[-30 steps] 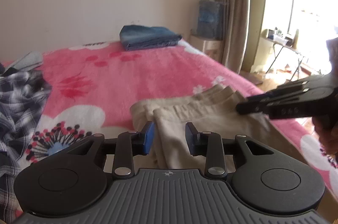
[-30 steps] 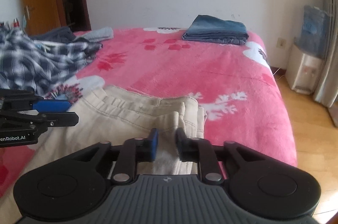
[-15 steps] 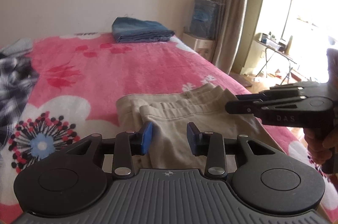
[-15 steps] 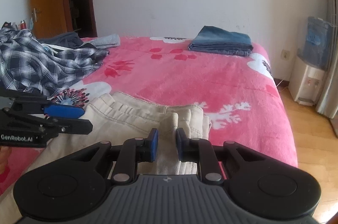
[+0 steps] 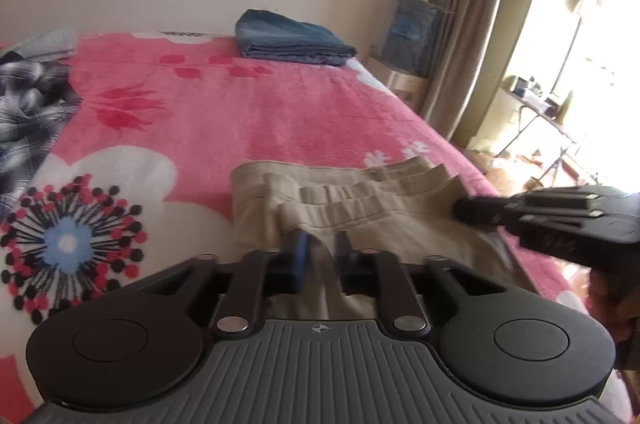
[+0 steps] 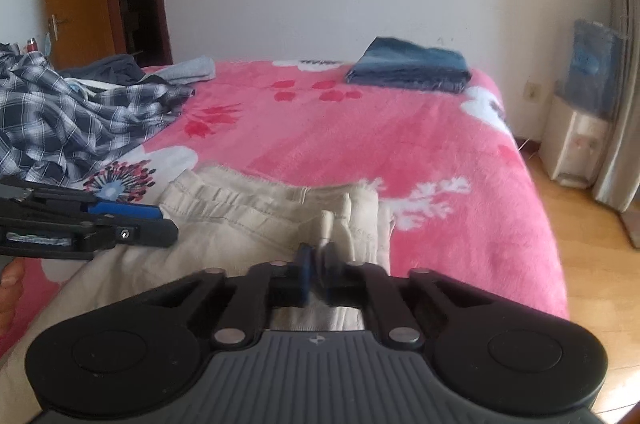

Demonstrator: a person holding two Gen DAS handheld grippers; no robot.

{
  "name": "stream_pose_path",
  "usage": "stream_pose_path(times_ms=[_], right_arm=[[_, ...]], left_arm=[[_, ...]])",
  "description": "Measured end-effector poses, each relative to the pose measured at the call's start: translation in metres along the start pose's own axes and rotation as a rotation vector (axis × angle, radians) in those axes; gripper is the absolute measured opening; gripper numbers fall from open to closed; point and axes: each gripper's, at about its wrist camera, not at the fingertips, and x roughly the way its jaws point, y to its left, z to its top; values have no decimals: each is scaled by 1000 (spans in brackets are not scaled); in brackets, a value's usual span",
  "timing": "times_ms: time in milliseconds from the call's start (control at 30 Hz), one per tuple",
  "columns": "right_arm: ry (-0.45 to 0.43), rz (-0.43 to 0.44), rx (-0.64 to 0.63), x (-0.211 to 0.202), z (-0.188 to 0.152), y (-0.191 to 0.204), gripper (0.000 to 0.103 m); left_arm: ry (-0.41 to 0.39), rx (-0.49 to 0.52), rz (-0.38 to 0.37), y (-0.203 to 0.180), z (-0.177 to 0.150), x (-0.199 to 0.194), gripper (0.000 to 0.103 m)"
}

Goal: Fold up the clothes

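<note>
Left claw: parted, over folded beige cotton trousers.
Right claw: pinching trousers' edge.
Around: crumpled plaid shirt; folded blue jeans far off.

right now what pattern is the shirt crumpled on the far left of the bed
A dark blue and white plaid check on the shirt, clearest in the right wrist view.
</note>
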Motion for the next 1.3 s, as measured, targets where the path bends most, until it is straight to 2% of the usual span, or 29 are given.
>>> stream_pose_path(times_ms=[133,300,367,467,633,700,733,767,800,833,867,900,933,1167,1300], right_arm=[[-47,-23,-19,-10,4,3,1],[-101,-40,-31,-19,13,7,1],[-117,-44,-26,-19,18,6,1],[-88,-48,-10,-5,17,2,1],[-6,-42,29,21,-1,-6,2],[-10,-34,42,19,-1,-7,3],[-10,-29,51,17,-1,-8,4],[-10,-25,62,16,0,-10,5],[-9,-20,74,15,1,-11,7],[-11,-14,85,13,1,-13,15],[-18,-13,93,10,1,-15,21],[-26,-16,99,8,2,-17,33],[-34,-19,106,5,2,-20,37],[-14,56,206,13,4,-40,37],[-16,91,176,19,7,-37,37]], left_arm=[[-16,-21,-2,2,1,-6,0],[-78,-12,14,0,13,-16,0],[-70,-4,24,0,17,-11,0],[-16,5,63,3,9,8,0],[-41,58,89,-3,-1,11,3],[-44,60,89,-3,0,10,6],[-46,55,92,-2,0,9,14],[-49,43,100,0,2,8,26],[-57,34,110,1,3,7,32],[-65,25,119,3,4,5,37],[-65,14,118,5,5,5,38],[-50,-3,99,8,5,6,38],[-35,-23,81,12,6,7,38],[-21,-96,6,25,7,10,37],[-28,-120,-24,30,7,12,35]])
